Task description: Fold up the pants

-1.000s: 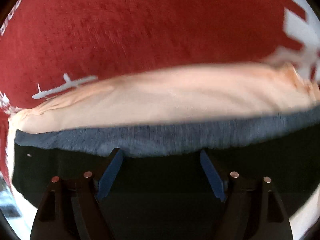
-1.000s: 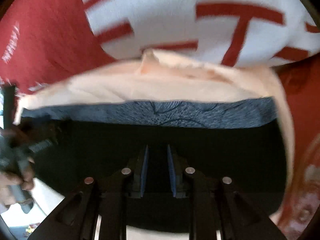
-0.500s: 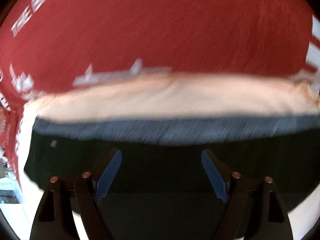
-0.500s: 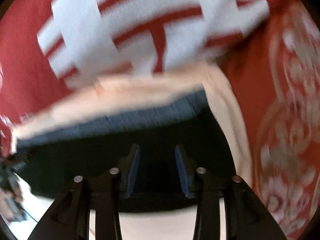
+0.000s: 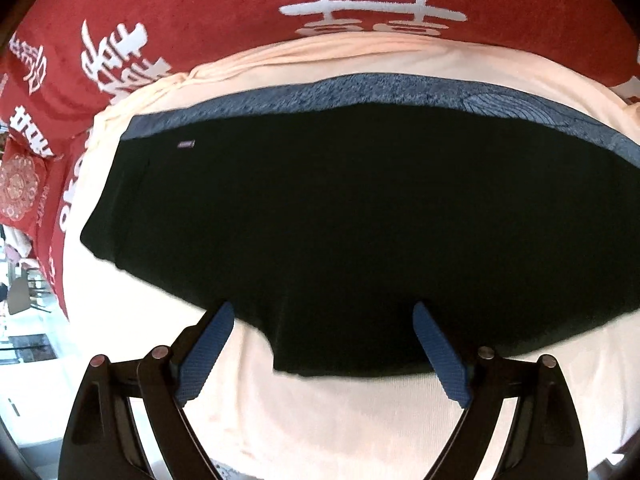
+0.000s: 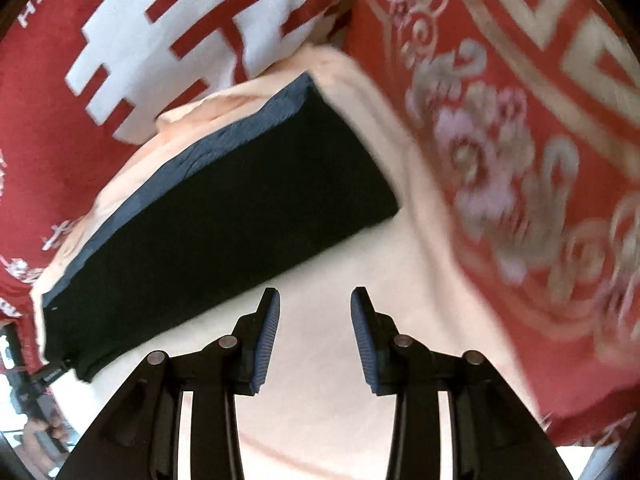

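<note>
black pants [image 5: 360,220] w/ blue-grey waistband [image 5: 380,90] lie folded flat on cream sheet [image 5: 340,420]. left gripper [image 5: 322,344] wide apart, right gripper [image 6: 315,336] apart, both empty. soft, light, limp, prob slippery-ish; pinch layered corner at near edge.

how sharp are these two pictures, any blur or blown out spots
Left wrist view: sharp; the black pants are a detailless dark mass, the cream sheet nearly overexposed. Right wrist view: motion blur smears the red patterned cloth; its claw stays crisp.
</note>
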A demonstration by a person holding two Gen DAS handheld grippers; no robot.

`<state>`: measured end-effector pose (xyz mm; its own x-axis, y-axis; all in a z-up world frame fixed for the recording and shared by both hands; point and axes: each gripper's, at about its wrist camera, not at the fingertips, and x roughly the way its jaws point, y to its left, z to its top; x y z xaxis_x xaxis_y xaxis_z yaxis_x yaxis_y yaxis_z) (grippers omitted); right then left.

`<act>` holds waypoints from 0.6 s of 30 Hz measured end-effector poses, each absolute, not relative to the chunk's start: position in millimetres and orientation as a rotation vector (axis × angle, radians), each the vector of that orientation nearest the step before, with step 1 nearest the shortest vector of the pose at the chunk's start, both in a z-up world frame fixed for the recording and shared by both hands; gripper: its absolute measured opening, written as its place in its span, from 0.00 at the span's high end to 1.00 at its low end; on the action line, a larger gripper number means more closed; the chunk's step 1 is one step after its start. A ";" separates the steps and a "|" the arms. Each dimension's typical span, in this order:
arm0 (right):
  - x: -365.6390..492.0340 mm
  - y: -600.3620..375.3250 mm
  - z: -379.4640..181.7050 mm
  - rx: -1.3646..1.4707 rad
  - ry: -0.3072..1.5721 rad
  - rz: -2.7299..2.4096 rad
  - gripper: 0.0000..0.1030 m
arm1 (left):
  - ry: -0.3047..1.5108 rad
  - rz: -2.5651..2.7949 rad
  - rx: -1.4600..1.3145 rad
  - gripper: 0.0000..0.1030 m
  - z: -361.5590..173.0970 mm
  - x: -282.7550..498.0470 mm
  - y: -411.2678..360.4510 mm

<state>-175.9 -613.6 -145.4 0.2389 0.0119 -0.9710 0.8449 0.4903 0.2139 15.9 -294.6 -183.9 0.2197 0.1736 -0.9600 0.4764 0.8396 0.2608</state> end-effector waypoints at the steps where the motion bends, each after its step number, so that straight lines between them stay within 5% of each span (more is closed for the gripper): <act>1: -187.5 -612.8 -150.5 0.918 1.203 -0.670 0.60 | 1.354 -0.232 0.572 0.11 -180.1 13.4 -291.2; 18: -57.9 -421.1 -163.3 1.052 1.218 -0.279 0.57 | 1.314 -0.325 0.485 0.11 -167.2 66.1 -195.1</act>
